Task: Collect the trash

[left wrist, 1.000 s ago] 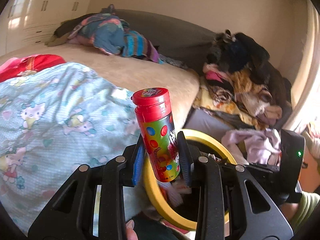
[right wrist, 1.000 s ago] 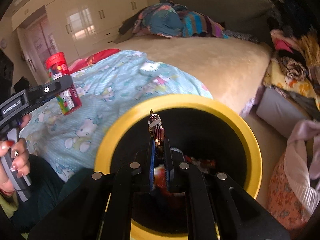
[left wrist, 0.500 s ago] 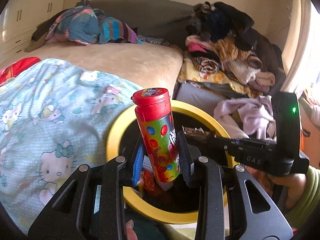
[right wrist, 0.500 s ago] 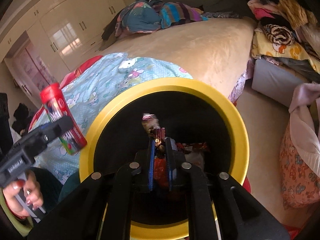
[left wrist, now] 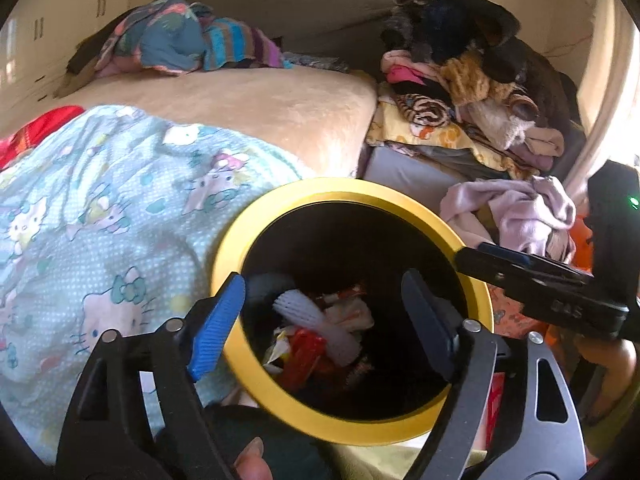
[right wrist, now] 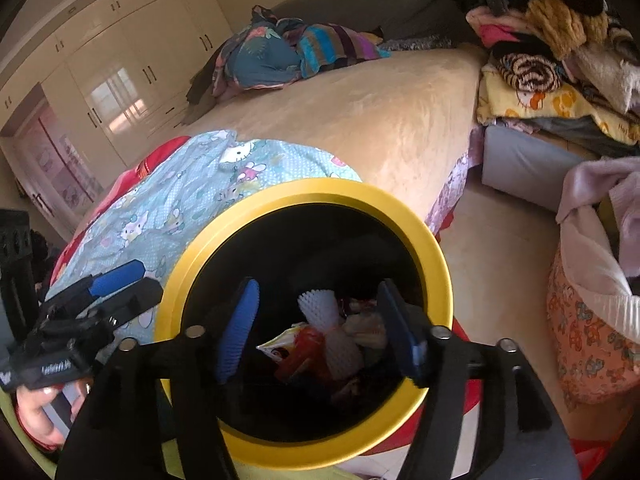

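In the left wrist view, the left gripper (left wrist: pixel 320 316) hangs over the yellow-rimmed bin (left wrist: pixel 280 216), its jaws opening wide with nothing between them; the red-capped candy tube it pinched a second ago is gone from its grasp, so it has presumably dropped into the bin, though I cannot pick it out among the trash (left wrist: pixel 320 340) lying dark at the bottom. Beside the bin's left rim lies the cartoon-print blanket (left wrist: pixel 100 208). In the right wrist view, the right gripper (right wrist: pixel 316 328) also points down into the bin (right wrist: pixel 436 248), jaws likewise opening and empty; the small wrapper it held half a second ago is no longer there. Wrappers and a white foam net (right wrist: pixel 324 308) sit inside the bin. Both releases look done, so I judge these two pieces collected.
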### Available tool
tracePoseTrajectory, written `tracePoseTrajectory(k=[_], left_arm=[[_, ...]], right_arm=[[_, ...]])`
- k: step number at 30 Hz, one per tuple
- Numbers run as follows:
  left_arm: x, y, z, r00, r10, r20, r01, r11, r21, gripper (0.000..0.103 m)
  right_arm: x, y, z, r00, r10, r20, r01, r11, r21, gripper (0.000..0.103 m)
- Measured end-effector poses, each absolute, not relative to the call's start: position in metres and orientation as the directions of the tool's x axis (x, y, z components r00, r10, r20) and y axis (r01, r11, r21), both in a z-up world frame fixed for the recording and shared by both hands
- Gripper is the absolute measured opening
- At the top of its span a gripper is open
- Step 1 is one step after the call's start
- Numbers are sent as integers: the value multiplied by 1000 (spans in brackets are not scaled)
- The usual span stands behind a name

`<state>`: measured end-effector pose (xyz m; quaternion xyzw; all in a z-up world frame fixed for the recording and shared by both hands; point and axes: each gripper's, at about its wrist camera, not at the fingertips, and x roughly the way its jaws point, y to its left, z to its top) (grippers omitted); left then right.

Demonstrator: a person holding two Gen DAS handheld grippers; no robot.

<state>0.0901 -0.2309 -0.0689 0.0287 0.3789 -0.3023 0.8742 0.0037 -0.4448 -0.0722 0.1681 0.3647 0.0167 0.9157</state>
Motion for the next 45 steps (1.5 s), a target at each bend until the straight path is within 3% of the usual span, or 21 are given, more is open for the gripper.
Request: tracePoseTrajectory(k=[4,13,24,31,45], left_arm=[[90,-220,-64,550,-479,-684,517,839,-172,87],[84,-179,-41,615,-427,-663,437,884,-165,92],[27,-97,-1,803,-278,-528,280,957,-78,92],[-14,-61,9,865,-219,-451,221,974,-50,92],[-30,-43,-2,879,-196,-435,194,980,-51,92]], right_arm=[[-4,-440,-61,754,130,-644,93,949,302,80],[-16,-405,-30,820,135,-557,26,962,272,96],[-52,-321,-2,935,136,-327,-76,979,190,97],[-72,-285,7,960,157,-233,-124,981,150,97],[-76,-269,1,962,123,-243,-99,989,110,97]])
